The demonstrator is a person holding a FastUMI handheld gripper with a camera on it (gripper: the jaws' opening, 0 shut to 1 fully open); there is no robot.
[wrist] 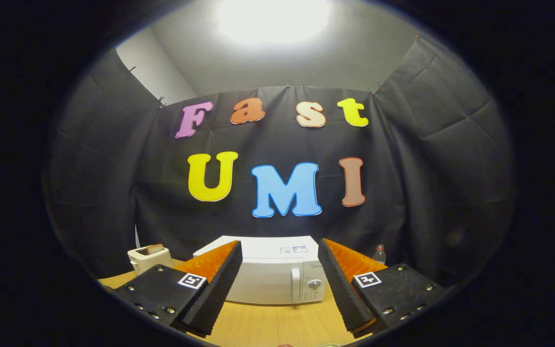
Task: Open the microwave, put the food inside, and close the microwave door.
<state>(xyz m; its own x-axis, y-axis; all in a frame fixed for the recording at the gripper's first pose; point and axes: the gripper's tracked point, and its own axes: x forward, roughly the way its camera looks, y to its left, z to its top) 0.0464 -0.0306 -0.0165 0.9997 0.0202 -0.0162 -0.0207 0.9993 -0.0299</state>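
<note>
White and boxy, the plastic microwave oven (270, 274) sits shut on the pale wooden tabletop (277, 323), dead ahead at twelve o'clock from your fingers and beyond their tips, its front framed in the gap between them. Its door is flush, with a slim vertical white handle (296, 283) just left of the round control dial (314, 284). Your gripper (280, 277) is spread wide, the two ridged fingers splayed well apart and holding nothing, touching nothing. Out at about ten o'clock, left of the oven, stands a small cream toaster (148, 257) with a brownish slice poking from its top; if that is the food meant for the oven, you have not fetched it, though I cannot say for sure it is. At roughly two o'clock, behind your right finger, a clear plastic bottle (379, 253) stands close to the black cloth wall. By my reading, nothing of the job is done yet: the door remains to be pulled open by that handle, the food carried in, and the door pushed shut.
</note>
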